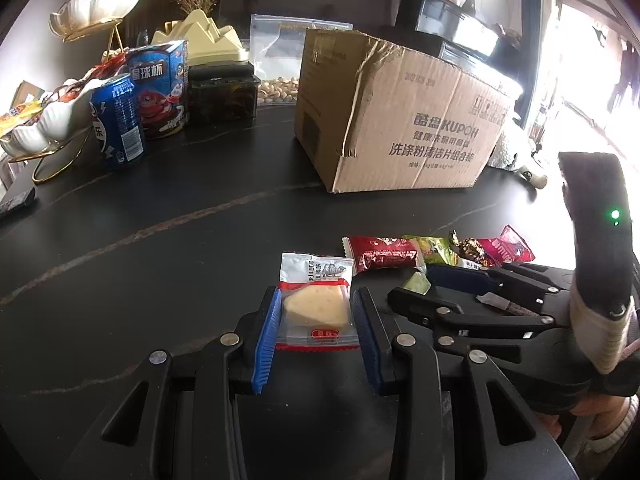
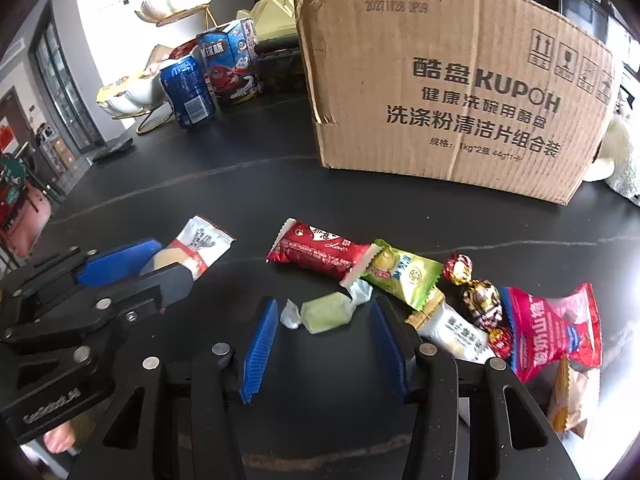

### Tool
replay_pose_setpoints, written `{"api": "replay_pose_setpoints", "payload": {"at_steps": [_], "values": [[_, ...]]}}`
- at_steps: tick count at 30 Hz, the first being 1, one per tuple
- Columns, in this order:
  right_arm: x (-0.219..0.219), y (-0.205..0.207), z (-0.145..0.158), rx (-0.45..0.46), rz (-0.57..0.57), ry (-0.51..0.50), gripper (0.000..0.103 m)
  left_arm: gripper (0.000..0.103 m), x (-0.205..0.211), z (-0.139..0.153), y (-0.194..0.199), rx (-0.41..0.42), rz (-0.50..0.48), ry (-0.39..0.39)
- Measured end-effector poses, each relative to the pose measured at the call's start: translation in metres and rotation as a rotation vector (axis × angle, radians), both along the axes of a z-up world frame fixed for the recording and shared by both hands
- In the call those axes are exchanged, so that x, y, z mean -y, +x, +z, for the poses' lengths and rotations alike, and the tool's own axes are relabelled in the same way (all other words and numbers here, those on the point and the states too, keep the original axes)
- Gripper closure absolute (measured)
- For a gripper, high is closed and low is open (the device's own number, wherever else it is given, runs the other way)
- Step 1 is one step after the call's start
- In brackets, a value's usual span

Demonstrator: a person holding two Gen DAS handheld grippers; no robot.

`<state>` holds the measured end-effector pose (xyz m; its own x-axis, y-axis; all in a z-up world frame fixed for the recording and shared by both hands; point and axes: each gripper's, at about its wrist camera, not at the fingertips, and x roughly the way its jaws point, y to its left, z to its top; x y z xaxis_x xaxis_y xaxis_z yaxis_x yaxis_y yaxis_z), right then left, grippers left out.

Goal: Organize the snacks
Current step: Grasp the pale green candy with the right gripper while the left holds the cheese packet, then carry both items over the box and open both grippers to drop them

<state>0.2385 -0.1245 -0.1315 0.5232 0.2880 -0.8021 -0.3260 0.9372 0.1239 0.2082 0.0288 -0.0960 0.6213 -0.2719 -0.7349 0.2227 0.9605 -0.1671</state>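
Both wrist views sit low over the desk [image 1: 120, 240], facing the cardboard box [image 1: 400, 112] (each catching the other claw), sharing the snacks between.

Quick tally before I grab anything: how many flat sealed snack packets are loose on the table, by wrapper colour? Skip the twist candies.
Red: 2, long bar packet, pink-red pouch
Green: 1, yellow-green packet
White: 2, cheese packet, gold-edged packet
Tan: 1, half-hidden packet
Total: 6

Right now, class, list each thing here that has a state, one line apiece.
left gripper: open, fingers either side of the cheese packet
right gripper: open around the green candy
cardboard box: upright, dented
blue can: upright
red snack bar: lying flat, sealed
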Motion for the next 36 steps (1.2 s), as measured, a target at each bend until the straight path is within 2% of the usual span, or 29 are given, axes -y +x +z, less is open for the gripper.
{"api": "replay_pose_setpoints", "payload": {"at_steps": [10,16,22,27,36], "values": [[-0.008,-0.002,0.001,0.044,-0.002,-0.046,0.073,0.066,-0.001,-0.001,-0.001,-0.003,0.002,-0.004],[0.001,-0.013,0.004,0.036,-0.008,-0.029,0.075,0.066,0.005,0.002,-0.005,0.008,-0.012,0.000],[0.018,-0.029,0.022,0.067,-0.046,-0.006,0.075,0.066,0.012,0.009,-0.011,0.014,-0.026,-0.006],[0.028,-0.037,0.045,0.122,-0.051,0.027,0.075,0.067,0.019,0.028,-0.015,0.048,-0.029,-0.009],[0.045,-0.030,0.094,0.228,-0.070,0.070,0.075,0.067,0.031,0.081,-0.008,0.134,-0.034,0.028]]}}
